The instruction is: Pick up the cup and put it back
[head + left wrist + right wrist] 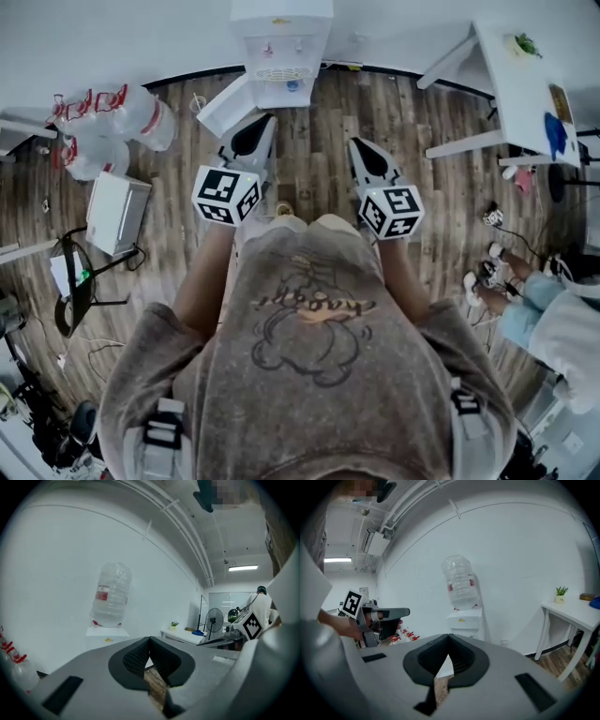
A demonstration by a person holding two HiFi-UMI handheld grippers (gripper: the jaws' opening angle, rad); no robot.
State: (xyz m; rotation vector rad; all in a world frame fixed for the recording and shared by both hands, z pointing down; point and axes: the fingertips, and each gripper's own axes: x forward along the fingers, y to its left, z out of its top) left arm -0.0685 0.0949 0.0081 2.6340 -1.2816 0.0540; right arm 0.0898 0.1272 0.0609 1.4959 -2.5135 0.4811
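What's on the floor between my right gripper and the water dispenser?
Nothing. In the head view, only bare wooden floor separates the right gripper from the water dispenser.

Wooden floor (309, 159) carried a water dispenser (281, 47) top centre, spare bottles (136, 117) upper left, white table (520, 84) upper right.
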